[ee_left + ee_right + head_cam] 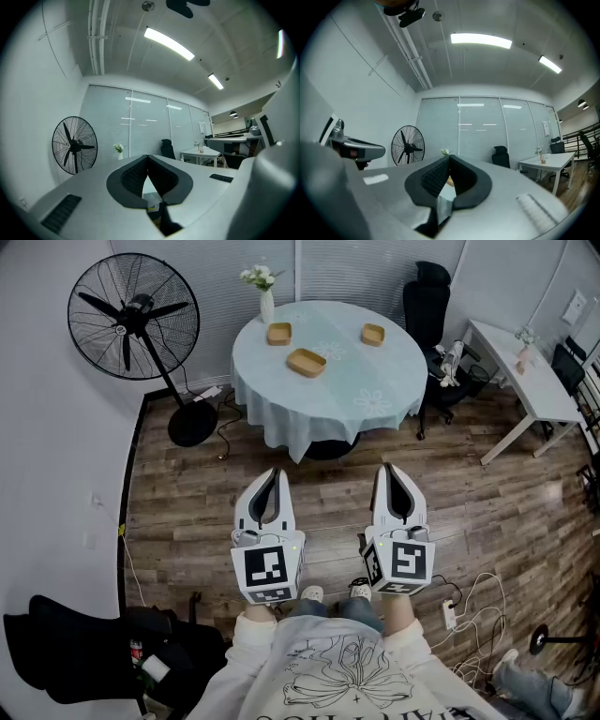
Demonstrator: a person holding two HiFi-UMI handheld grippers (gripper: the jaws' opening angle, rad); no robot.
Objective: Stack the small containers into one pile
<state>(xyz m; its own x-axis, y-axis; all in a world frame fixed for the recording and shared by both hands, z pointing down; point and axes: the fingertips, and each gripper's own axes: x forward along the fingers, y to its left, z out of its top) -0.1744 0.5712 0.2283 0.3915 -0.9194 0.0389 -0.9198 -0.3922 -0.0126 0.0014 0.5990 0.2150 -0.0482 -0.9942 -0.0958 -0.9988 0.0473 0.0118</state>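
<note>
We've got both grippers low over the wood floor, near side, well short of the table. Left gripper: jaws fully together, nothing between them. Right gripper: same, tips meeting, empty. All three containers are on the table, apart from each other and unstacked: left container and right container toward the far side, middle container nearer, between them. Vase is at the table's far-left edge, just beyond the left container. Fan stands far left, desk far right.
</note>
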